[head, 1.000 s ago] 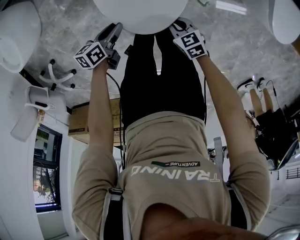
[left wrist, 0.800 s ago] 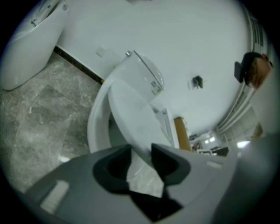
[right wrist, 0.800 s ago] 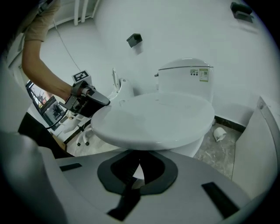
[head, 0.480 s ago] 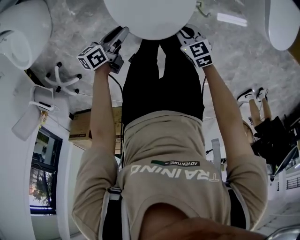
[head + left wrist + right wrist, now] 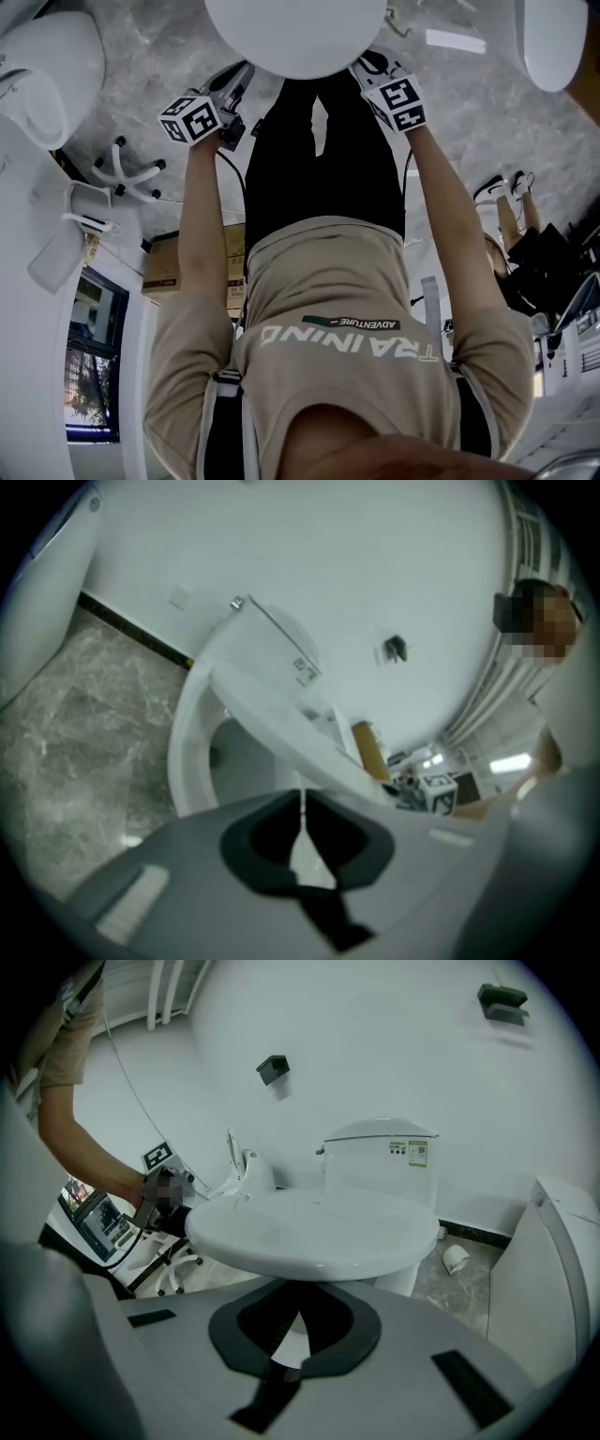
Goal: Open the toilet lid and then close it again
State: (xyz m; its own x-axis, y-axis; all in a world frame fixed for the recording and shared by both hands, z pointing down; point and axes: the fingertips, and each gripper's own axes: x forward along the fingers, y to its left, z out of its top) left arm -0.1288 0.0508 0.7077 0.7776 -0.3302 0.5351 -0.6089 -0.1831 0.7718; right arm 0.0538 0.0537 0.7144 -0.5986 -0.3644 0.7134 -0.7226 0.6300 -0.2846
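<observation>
Jaws of the left gripper point(image 5: 302, 797) just closed on nothing, right gripper point(image 5: 298, 1314) likewise pinched, both lifted under the toilet lid point(image 5: 309, 1227).

Lettering on record:
1. Shirt point(image 5: 328, 281), back panel, nearer the camera than the left tongs point(image 5: 240, 75) and right tongs point(image 5: 364, 66). It bore large white print "TRAINING", seen upside down.
2. Dark patch point(image 5: 352, 326) just above that print read "ADVENTURE".
3. Toilet tank point(image 5: 370, 1171), beyond the right tongs, carried a sticker point(image 5: 409, 1151) whose print was too small to read.
</observation>
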